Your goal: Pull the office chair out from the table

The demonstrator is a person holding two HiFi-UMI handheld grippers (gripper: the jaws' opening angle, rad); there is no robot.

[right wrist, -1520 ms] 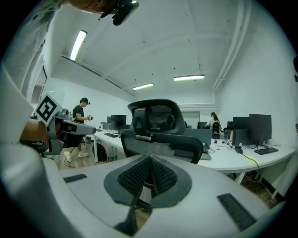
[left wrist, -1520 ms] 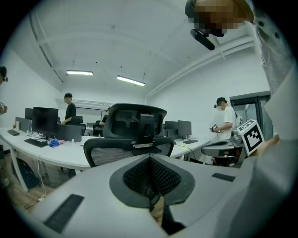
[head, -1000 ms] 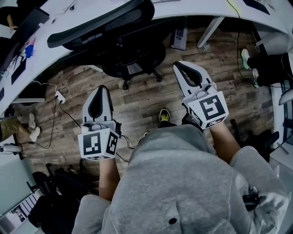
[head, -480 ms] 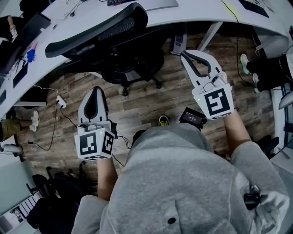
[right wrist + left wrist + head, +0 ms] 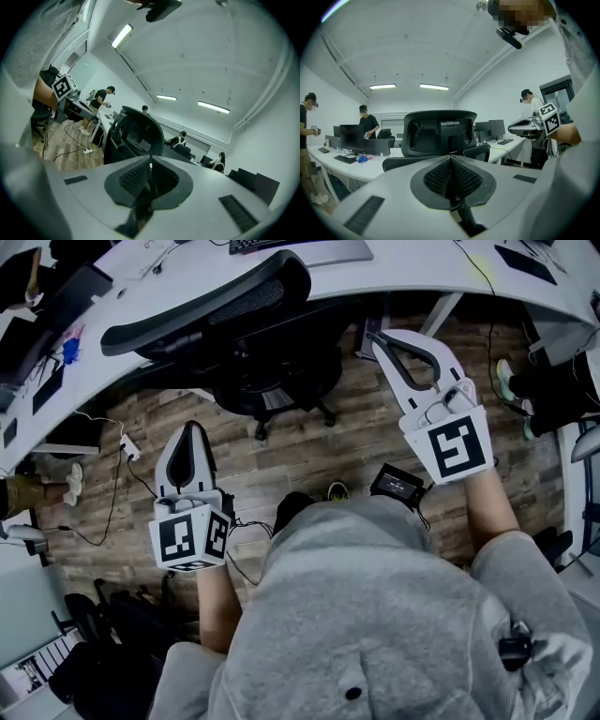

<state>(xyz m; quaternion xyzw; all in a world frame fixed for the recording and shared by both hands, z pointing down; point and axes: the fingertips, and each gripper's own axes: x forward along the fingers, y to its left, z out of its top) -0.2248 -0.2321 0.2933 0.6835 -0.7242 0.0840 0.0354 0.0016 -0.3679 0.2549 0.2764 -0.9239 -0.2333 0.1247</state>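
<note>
**Both grippers shut and short of the chair**

Head view: the office chair [image 5: 216,306] stands pushed in at the curved table [image 5: 412,263], with its backrest toward the person and its castors on the wood floor. The left gripper [image 5: 191,430] hangs low, well apart from it. The right gripper [image 5: 381,339] is higher and near the backrest's right side, touching nothing.

Left gripper view: the jaws are pressed together with nothing between them, and the backrest is straight ahead. They probably need to part before they can clamp the backrest's top rim.

Right gripper view: these jaws are likewise closed and empty, and the chair sits off to the left. A firm hold on the frame edge and a straight, level draw backward should keep the castors from veering.
</note>
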